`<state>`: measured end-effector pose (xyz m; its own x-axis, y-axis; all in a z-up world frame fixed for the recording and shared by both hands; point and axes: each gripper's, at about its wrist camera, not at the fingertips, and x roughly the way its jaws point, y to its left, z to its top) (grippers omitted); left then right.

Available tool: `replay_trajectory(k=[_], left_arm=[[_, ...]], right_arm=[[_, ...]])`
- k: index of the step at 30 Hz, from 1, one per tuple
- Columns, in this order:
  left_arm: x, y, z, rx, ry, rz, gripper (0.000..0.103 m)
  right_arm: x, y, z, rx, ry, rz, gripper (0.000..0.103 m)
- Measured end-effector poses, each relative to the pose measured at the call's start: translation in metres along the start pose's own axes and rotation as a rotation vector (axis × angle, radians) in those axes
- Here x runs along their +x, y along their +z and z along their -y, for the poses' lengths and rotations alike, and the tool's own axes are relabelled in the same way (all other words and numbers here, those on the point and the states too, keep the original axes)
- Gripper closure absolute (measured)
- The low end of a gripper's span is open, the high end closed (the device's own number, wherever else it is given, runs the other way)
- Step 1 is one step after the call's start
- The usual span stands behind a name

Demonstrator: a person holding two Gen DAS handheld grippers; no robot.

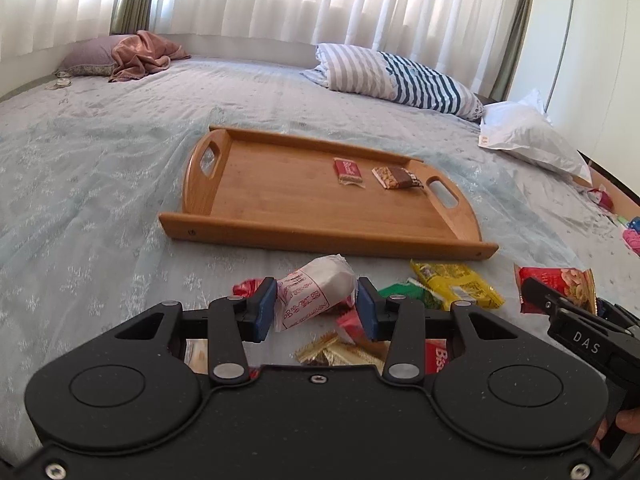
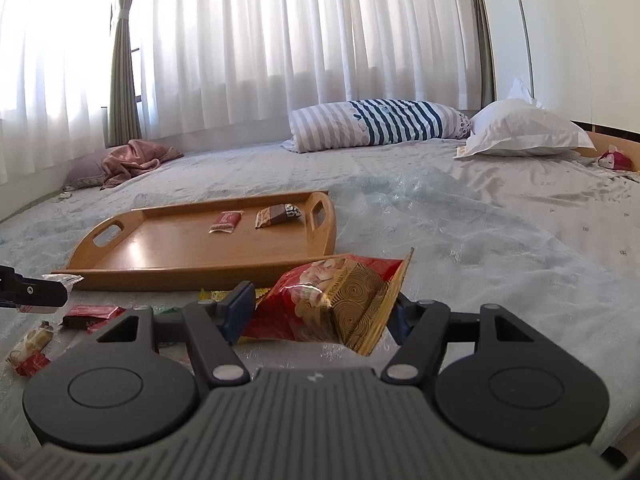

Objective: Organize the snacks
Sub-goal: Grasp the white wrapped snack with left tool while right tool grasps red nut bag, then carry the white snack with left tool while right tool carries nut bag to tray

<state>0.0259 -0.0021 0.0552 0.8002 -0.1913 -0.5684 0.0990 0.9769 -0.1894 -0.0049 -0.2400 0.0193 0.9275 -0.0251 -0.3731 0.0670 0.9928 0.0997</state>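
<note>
A wide bed (image 2: 480,216) with a pale blue sheet fills the room ahead. White curtains (image 2: 280,60) glow with daylight along the far window wall. A striped pillow (image 2: 380,122) and a white pillow (image 2: 524,132) lie far right, a pink blanket (image 2: 132,162) far left. A white wall (image 2: 580,40) stands on the right

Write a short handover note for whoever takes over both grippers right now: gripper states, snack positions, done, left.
Left gripper: shut on the white wrapped snack.
Right gripper: shut on the red and gold snack bag.
Done: red wafer bar and nut chocolate bar lie on the wooden tray.
Left: both held snacks, plus the yellow packet and other loose snacks on the bed before the tray.
</note>
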Motion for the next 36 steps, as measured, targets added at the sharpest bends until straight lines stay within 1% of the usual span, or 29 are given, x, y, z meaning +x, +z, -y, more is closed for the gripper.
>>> replay_trajectory(k=[4,7,11,14,17,20,24,28,32,36], left_arm=[[0.004,0.014,0.002,0.017,-0.016,0.011,0.063],[0.009,0.024,0.005,0.026,-0.026,0.015,0.063],[0.02,0.038,0.01,0.023,-0.063,0.001,0.063],[0.031,0.049,0.013,0.028,-0.073,-0.001,0.063],[0.045,0.062,0.02,0.041,-0.087,-0.003,0.063],[0.064,0.073,0.027,0.061,-0.098,-0.014,0.063],[0.095,0.083,0.036,0.075,-0.11,-0.049,0.063],[0.124,0.089,0.045,0.098,-0.104,-0.073,0.063],[0.149,0.09,0.053,0.121,-0.1,-0.094,0.063],[0.17,0.088,0.059,0.135,-0.103,-0.118,0.063]], right_arm=[[0.005,0.015,0.006,0.011,0.015,0.019,0.034],[0.013,0.025,0.009,0.026,0.05,0.026,0.034],[0.029,0.037,0.011,0.05,0.111,-0.003,0.034],[0.048,0.046,0.014,0.079,0.154,-0.032,0.034],[0.069,0.058,0.015,0.079,0.205,-0.049,0.034],[0.094,0.067,0.015,0.065,0.266,-0.086,0.034],[0.132,0.076,0.016,0.044,0.306,-0.158,0.034],[0.165,0.082,0.018,0.043,0.327,-0.218,0.034],[0.191,0.083,0.021,0.094,0.34,-0.272,0.034],[0.212,0.084,0.017,0.112,0.338,-0.304,0.034]])
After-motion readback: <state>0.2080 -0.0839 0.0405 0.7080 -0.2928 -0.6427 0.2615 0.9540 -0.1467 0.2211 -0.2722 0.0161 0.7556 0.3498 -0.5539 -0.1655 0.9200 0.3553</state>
